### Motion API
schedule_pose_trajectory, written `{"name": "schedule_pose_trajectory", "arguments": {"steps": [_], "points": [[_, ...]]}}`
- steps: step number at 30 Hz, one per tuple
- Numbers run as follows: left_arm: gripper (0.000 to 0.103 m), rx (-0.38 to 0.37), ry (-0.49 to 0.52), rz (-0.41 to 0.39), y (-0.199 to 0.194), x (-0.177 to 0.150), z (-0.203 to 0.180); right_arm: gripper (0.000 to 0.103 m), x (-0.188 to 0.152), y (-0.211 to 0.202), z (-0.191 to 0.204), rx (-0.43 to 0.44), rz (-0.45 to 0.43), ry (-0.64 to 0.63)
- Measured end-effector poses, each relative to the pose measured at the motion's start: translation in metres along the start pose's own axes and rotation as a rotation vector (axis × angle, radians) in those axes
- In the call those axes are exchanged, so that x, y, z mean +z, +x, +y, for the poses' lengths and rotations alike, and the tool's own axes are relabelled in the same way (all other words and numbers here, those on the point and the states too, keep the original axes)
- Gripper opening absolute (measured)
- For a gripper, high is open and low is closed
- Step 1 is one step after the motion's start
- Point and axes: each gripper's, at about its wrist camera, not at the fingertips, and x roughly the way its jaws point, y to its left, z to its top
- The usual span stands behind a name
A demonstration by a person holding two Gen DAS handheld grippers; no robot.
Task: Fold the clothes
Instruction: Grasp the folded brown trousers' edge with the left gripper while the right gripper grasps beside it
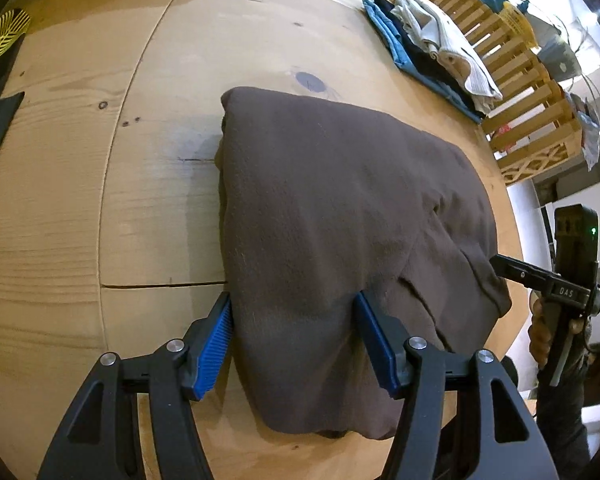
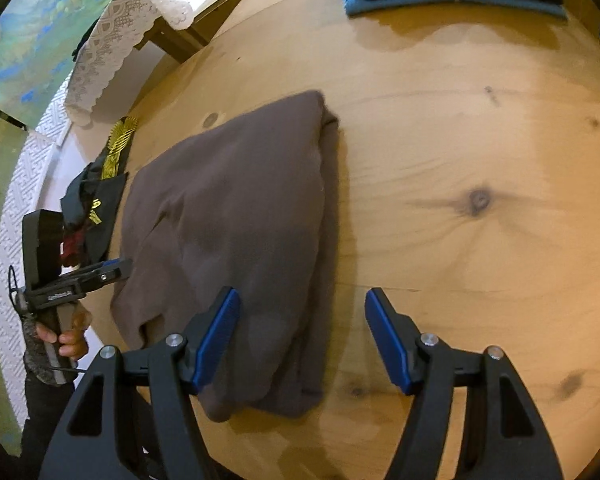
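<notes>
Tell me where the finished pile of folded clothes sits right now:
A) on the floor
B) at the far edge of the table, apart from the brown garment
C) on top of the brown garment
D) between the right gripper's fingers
B: the pile lies at the table's far edge beside the slatted crate, with bare wood between it and the brown garment.

Folded brown garment point(image 2: 236, 240) lies flat on wood table point(image 2: 480, 160) — right gripper point(image 2: 302, 300) w/ jaws wide apart over its near edge; left gripper point(image 2: 116, 270) at garment's far side — state unclear.
</notes>
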Motion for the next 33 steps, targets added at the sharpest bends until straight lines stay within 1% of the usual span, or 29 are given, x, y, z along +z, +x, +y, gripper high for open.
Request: {"name": "schedule_pose_trajectory", "arguments": {"steps": [2,6,7,8,9,10,14,17,18,22,25,31,33], "points": [[0.062,-0.012,-0.011,0.000,0.001,0.002,0.002,0.072,0.000,0.005,0.003,0.008,0.005,-0.020],[0.062,0.001,0.028,-0.012,0.002,0.001,-0.001,0.074,-0.001,0.011,0.020,-0.057,0.009,-0.114],[0.060,0.002,0.036,-0.018,0.002,0.001,-0.002,0.074,-0.003,0.013,0.025,-0.067,0.007,-0.143],[0.059,0.004,0.043,-0.024,0.001,0.000,-0.003,0.072,-0.005,0.016,0.030,-0.070,0.006,-0.174],[0.057,0.000,0.050,-0.028,0.002,0.000,-0.004,0.067,-0.007,0.018,0.034,-0.073,0.005,-0.204],[0.054,-0.005,0.056,-0.033,0.002,-0.001,-0.004,0.057,-0.008,0.020,0.038,-0.075,0.006,-0.222],[0.047,-0.004,0.087,-0.055,0.005,-0.002,-0.012,0.048,-0.010,0.022,0.040,-0.057,0.011,-0.232],[0.041,-0.002,0.107,-0.080,0.004,-0.005,-0.013,0.042,-0.012,0.023,0.041,-0.040,-0.002,-0.238],[0.040,0.004,0.119,-0.091,0.004,-0.006,-0.015,0.041,-0.012,0.022,0.043,-0.041,-0.009,-0.243],[0.029,0.035,0.155,-0.131,0.001,-0.009,-0.026,0.032,-0.014,0.013,0.051,-0.076,-0.043,-0.276],[0.024,0.033,0.179,-0.148,-0.005,-0.009,-0.034,0.029,-0.013,0.006,0.056,-0.097,-0.070,-0.296],[0.022,0.016,0.245,-0.183,-0.019,-0.009,-0.056,0.027,-0.004,-0.014,0.056,-0.075,-0.119,-0.305],[0.022,0.010,0.271,-0.191,-0.022,-0.009,-0.063,0.027,-0.004,-0.017,0.052,-0.085,-0.128,-0.306]]}}
